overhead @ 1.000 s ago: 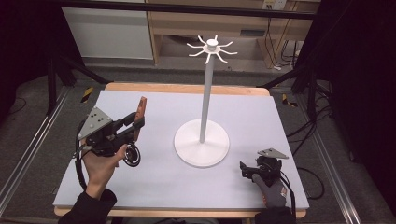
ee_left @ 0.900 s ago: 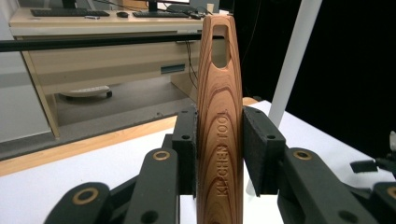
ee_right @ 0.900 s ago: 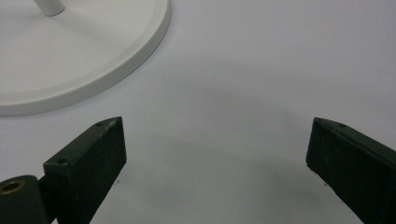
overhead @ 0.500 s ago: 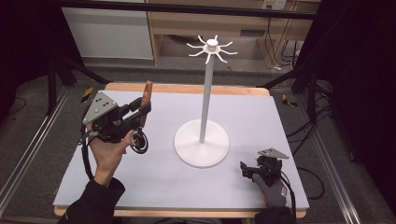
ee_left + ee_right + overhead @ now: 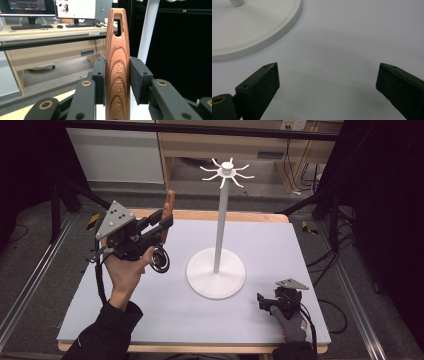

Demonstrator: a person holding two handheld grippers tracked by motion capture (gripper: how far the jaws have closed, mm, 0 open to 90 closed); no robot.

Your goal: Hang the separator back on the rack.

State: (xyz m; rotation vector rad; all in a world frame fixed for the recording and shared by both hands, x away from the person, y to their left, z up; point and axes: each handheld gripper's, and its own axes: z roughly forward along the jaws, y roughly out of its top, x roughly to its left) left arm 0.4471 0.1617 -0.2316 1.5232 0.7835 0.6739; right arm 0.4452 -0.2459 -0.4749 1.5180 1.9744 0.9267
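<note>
Item: wooden kitchen tool (image 5: 117,65), clamped upright in left gripper (image 5: 162,224) near table's (image 5: 300,250) left edge. Advice: align its slot squarely with a stand (image 5: 220,220) hook.

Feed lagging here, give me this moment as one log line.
left tool: shut on wooden utensil handle | right tool: open | hook stand: bare

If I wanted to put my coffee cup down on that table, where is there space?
Plenty. The table is bare along its far edge behind the white stand, across the near middle between the two hands, and on the right beyond the stand's base. The left is busier: the left gripper holds a wooden utensil there. The right gripper rests at the near right corner.
</note>
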